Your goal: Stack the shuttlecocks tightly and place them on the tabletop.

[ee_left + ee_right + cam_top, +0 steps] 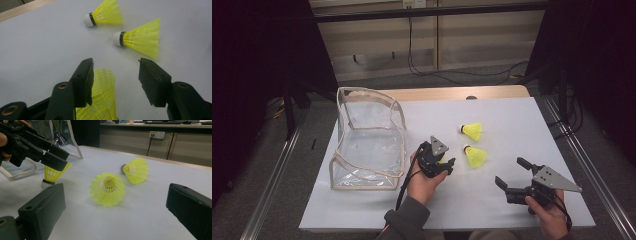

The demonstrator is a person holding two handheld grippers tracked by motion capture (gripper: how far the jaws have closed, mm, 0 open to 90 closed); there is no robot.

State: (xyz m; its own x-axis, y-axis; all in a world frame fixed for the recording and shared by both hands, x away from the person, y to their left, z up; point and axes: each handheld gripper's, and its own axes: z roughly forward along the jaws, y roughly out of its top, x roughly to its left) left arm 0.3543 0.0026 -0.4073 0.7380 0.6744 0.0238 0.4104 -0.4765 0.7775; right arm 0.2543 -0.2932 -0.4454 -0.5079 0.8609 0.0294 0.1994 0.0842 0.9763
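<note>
Left gripper [115, 72] straddles a yellow shuttlecock [102, 100], touching one jaw.

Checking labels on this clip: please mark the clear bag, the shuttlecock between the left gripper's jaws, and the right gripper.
clear bag [343, 167], high view, front rim.
shuttlecock [103, 96], left gripper view, yellow skirt.
right gripper [511, 175], high view, between its fingertips.

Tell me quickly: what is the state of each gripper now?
Left gripper: open around a yellow shuttlecock, right jaw clear of it.
Right gripper: open, holding nothing.

Yellow shuttlecocks [474, 144], white table [512, 200]
</note>
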